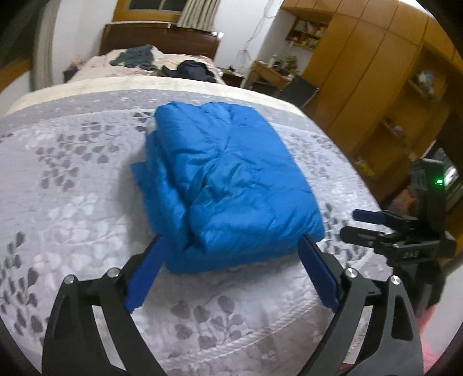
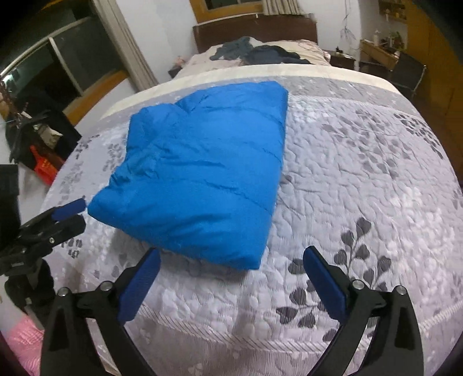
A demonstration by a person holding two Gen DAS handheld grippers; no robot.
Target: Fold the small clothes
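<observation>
The blue garment point(image 1: 228, 179) lies folded near the bed's point(image 2: 361, 173) front edge, both hand-held grippers, left point(image 1: 233, 245) and right point(image 2: 231, 257), spread and empty, so probably only tidying or setting aside remains.

We are in a home bedroom, a bed point(image 1: 86, 179) under a grey leaf-print quilt, a dark wooden headboard point(image 1: 159, 37), a curtained window point(image 1: 162, 8), yellow-brown wardrobes and cluttered shelves point(image 1: 376, 72), a small desk point(image 1: 269, 72).
</observation>
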